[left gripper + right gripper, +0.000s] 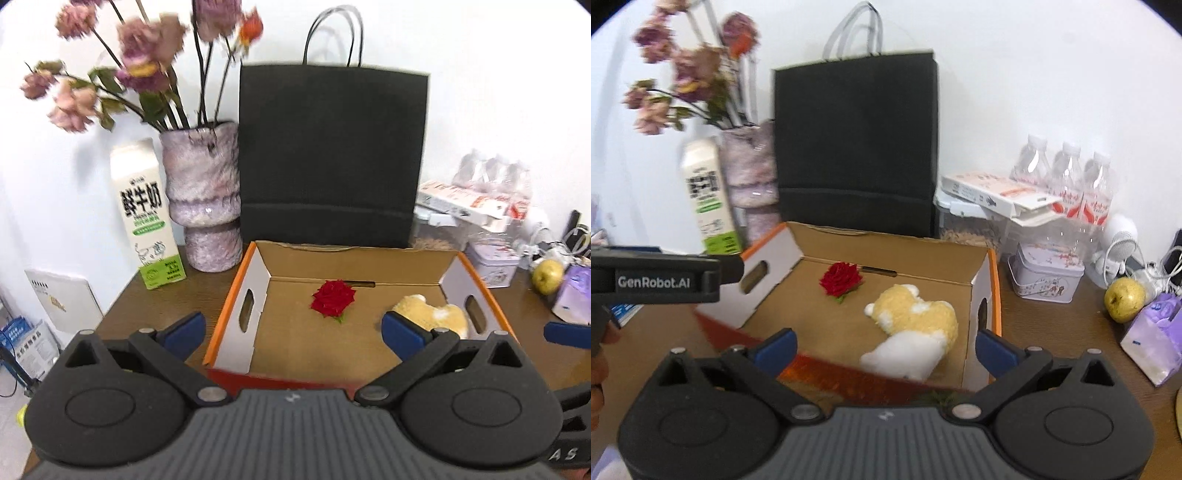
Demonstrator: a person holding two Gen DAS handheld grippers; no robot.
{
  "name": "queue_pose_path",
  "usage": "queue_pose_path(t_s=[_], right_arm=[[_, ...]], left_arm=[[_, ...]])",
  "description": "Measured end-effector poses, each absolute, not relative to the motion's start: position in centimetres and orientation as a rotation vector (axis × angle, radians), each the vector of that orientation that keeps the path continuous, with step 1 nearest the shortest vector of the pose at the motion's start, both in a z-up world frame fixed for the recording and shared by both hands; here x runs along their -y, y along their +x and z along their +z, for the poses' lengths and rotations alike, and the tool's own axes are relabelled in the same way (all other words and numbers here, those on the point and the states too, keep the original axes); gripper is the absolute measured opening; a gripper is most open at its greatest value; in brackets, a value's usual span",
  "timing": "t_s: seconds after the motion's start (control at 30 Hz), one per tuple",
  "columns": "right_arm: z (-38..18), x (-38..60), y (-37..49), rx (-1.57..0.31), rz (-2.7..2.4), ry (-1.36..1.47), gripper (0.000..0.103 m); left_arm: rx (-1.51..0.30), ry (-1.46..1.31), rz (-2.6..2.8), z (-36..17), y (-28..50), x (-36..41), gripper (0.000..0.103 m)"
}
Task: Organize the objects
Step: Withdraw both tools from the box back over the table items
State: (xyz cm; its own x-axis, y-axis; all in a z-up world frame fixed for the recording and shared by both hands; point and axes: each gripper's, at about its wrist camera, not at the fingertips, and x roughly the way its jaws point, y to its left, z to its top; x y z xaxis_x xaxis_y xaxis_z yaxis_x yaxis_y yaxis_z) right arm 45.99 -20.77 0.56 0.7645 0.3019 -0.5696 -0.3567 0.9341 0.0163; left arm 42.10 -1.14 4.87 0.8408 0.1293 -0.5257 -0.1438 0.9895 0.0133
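Brown wooden table (207, 295) carries an open cardboard box (236, 295) dead ahead of the claw, milk carton (147, 218), vase (207, 199) off left, black paper bag (332, 155) behind, tin (1047, 273), apple (1124, 299) off right.

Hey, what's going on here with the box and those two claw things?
A person is tidying a cluttered wooden table with a handheld claw in each hand. Both the left claw and the right claw are wide open and hold nothing. They hover at the near edge of an open cardboard box. Inside it lie a red rose and a yellow and white plush toy. A yellow-green apple and a milk carton are still outside the box.
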Motion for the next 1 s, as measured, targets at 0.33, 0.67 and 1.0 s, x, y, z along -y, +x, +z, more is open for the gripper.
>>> queue_pose_path(t_s=[0.33, 0.67, 1.0], right_arm=[[3.1, 22.7, 36.9, -0.508, 0.39, -0.105, 0.103], [3.1, 25.3, 29.5, -0.462, 0.387, -0.093, 0.103], [2.1, 27.4, 23.5, -0.443, 0.395, -0.089, 0.103]], left_arm=[[-0.474, -0.022, 0.139, 6.7, 32.2, 0.1, 0.103], [-0.423, 0.056, 0.144, 6.7, 23.4, 0.2, 0.103], [-0.422, 0.056, 0.123, 4.8, 17.3, 0.0, 0.103]])
